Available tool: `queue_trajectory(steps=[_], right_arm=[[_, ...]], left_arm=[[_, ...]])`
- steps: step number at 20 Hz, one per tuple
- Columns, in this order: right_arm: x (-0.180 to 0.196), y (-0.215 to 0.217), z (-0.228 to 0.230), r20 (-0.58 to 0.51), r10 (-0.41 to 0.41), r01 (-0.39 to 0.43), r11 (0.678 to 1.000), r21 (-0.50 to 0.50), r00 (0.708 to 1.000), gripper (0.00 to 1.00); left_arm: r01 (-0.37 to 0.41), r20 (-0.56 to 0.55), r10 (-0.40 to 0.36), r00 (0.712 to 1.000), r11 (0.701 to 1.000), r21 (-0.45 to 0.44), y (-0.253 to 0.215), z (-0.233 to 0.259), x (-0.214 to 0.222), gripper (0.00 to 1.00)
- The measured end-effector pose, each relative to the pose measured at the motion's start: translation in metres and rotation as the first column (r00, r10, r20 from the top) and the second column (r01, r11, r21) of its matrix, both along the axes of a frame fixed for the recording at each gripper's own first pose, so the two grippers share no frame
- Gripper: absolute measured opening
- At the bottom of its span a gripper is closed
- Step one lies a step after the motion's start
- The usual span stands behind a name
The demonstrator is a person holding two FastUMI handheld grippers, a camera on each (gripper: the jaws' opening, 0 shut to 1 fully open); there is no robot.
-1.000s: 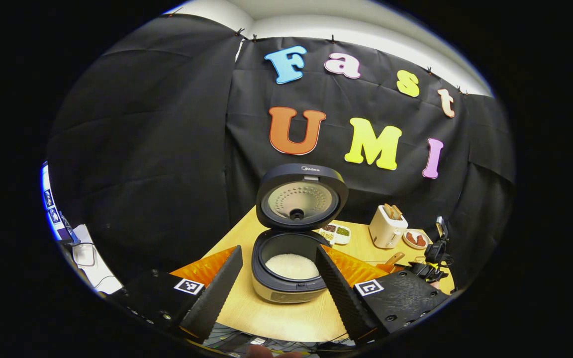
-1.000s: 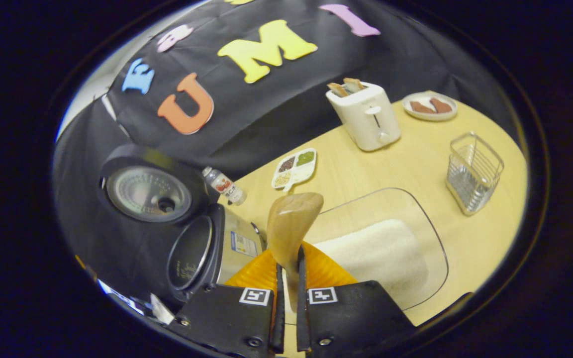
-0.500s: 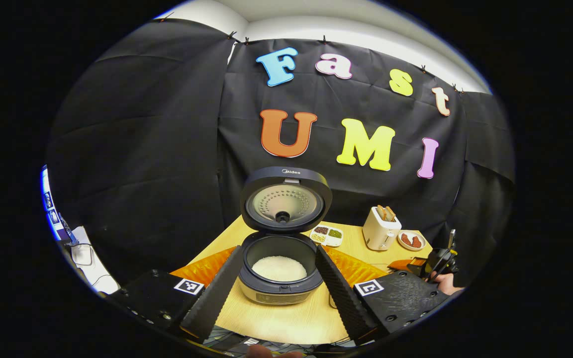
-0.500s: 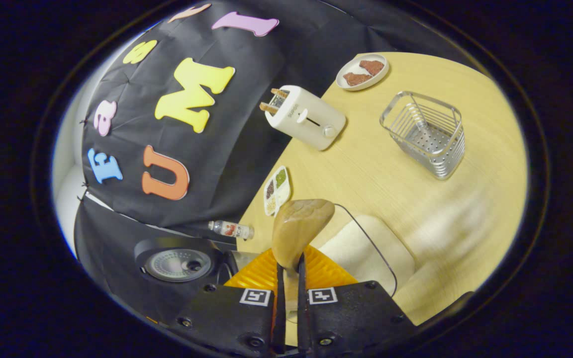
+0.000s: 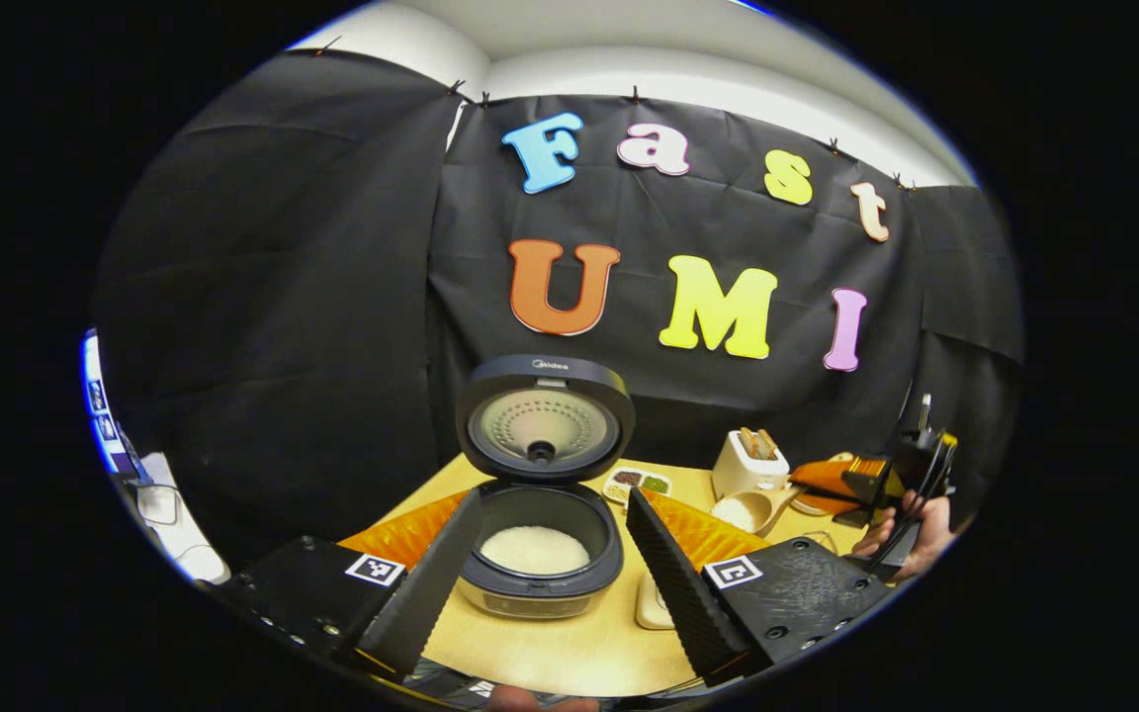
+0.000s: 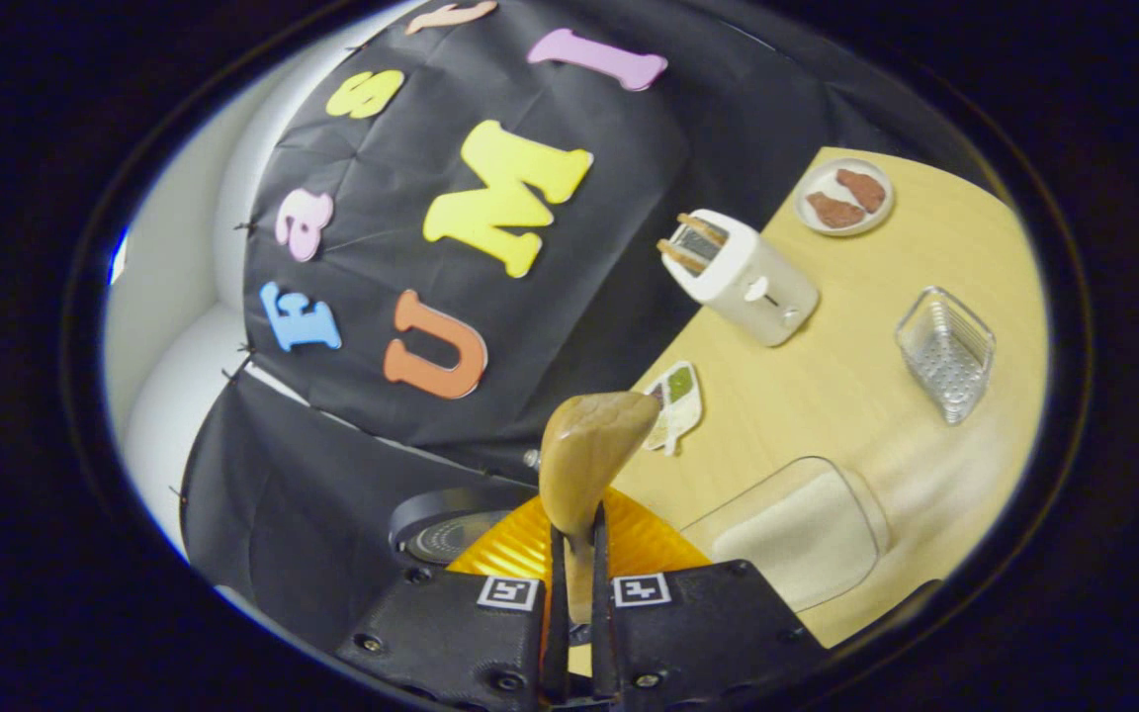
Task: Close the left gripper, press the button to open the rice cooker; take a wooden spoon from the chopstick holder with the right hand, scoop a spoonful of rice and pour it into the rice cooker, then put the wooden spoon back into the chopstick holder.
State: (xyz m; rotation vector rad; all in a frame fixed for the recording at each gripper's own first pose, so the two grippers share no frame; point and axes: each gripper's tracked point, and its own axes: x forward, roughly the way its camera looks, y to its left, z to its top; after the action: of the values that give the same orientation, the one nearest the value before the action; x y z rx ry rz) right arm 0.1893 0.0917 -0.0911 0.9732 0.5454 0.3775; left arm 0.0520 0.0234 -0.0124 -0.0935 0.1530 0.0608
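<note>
The wooden spoon (image 6: pixel 591 455) is clamped by its handle between the closed jaws of the right gripper (image 6: pixel 572 554), its bowl standing up ahead of the fingers. In the left gripper view that spoon (image 5: pixel 753 510) carries a heap of white rice and hangs in the air to the right of the rice cooker (image 5: pixel 540 539), just in front of the toaster (image 5: pixel 744 461). The cooker stands on the desk (image 5: pixel 569 643) with its lid (image 5: pixel 544 419) raised upright and rice in the pot. The left gripper (image 5: pixel 552 569) hangs in front of the cooker, jaws spread wide and empty. Right of the cooker lie a glass dish of rice (image 6: pixel 799 529), a divided grain plate (image 6: pixel 674 405), the wire chopstick holder (image 6: pixel 945 351) and a plate of brown pieces (image 6: pixel 843 196).
</note>
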Motion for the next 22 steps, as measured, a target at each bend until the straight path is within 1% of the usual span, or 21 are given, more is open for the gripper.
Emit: queue_trajectory(steps=[3, 5, 7, 10, 13, 18, 20, 22], right_arm=[[0.009, 0.062, 0.019, 0.039, 0.099, -0.099, 0.995, -0.007, 0.994, 0.14], [0.014, 0.104, 0.020, 0.053, 0.167, -0.165, 0.986, -0.027, 0.985, 0.14], [0.020, 0.139, 0.016, 0.066, 0.220, -0.215, 0.974, -0.068, 0.973, 0.14], [0.024, 0.179, 0.006, 0.079, 0.273, -0.259, 0.954, -0.154, 0.959, 0.14], [0.027, 0.202, -0.006, 0.085, 0.304, -0.275, 0.928, -0.252, 0.949, 0.14], [0.031, 0.216, -0.017, 0.130, 0.343, -0.263, 0.870, -0.418, 0.930, 0.14], [0.031, 0.219, -0.019, 0.150, 0.362, -0.254, 0.842, -0.475, 0.920, 0.14], [0.032, 0.222, -0.021, 0.169, 0.386, -0.244, 0.807, -0.538, 0.907, 0.14]], left_arm=[[-0.036, 0.013, 0.036, 0.999, 0.999, -0.014, 0.014, 0.004, -0.010, 0.95], [-0.075, 0.016, 0.075, 0.997, 0.997, -0.033, 0.030, 0.004, -0.022, 0.95], [-0.110, 0.011, 0.111, 0.994, 0.993, -0.041, 0.040, 0.004, -0.029, 0.95], [-0.161, 0.008, 0.161, 0.987, 0.986, -0.044, 0.061, -0.001, -0.043, 0.95], [-0.195, 0.000, 0.195, 0.981, 0.980, -0.047, 0.072, -0.007, -0.052, 0.95], [-0.255, -0.006, 0.255, 0.967, 0.965, -0.063, 0.091, -0.010, -0.064, 0.95], [-0.270, -0.007, 0.271, 0.963, 0.960, -0.074, 0.096, -0.011, -0.066, 0.95], [-0.284, -0.009, 0.285, 0.959, 0.956, -0.075, 0.099, -0.013, -0.068, 0.95]])
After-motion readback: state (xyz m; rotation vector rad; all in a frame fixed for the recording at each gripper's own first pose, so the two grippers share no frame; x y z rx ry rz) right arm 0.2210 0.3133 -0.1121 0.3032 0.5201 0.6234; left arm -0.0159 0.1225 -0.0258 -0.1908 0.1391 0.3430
